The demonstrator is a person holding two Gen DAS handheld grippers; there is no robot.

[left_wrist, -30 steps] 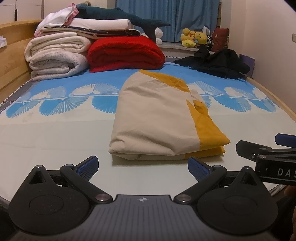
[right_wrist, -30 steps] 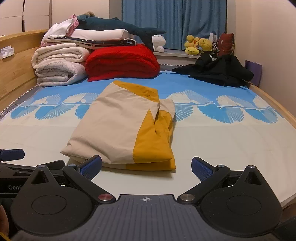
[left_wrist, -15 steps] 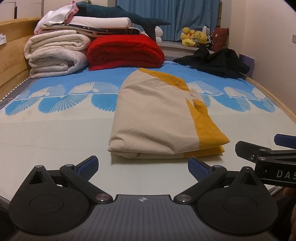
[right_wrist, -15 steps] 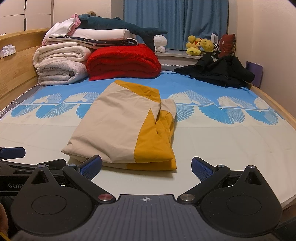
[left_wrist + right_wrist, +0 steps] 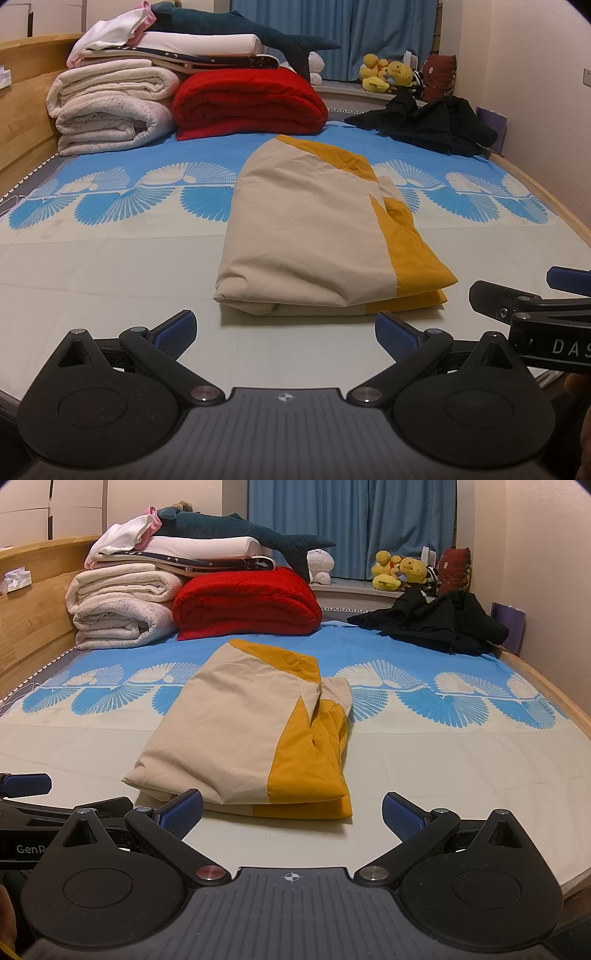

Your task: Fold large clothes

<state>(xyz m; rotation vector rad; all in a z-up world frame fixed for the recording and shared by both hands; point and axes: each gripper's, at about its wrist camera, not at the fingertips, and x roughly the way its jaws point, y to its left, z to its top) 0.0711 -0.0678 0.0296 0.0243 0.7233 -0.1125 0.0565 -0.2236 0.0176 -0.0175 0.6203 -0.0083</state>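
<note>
Lying flat in the middle of the bed (image 5: 92,266) is the folded cloth (image 5: 306,236), cream on top with a yellow strip down its right side. It is folded into a thick stack of layers, and its near edge points at both cameras.

The left gripper (image 5: 283,330) hangs low over the near part of the bed, just in front of the cloth. Its jaws are spread wide and hold nothing. One blue pad (image 5: 175,330) sits on each side, apart from the cloth.

The right gripper (image 5: 291,812) is close beside the left one, also just in front of the cloth. Its jaws are spread wide too, with nothing between them. Its left blue pad (image 5: 183,812) looks very near the cloth's front corner, but I cannot tell if it touches.

At the far end of the bed is a rolled red blanket (image 5: 247,103). Beside it is a pile of white blankets (image 5: 110,107), with a dark blue toy shark (image 5: 255,33) on top. A heap of black clothes (image 5: 432,123) lies in the far right corner. Yellow soft toys (image 5: 386,72) sit by the blue curtain (image 5: 351,33).
</note>
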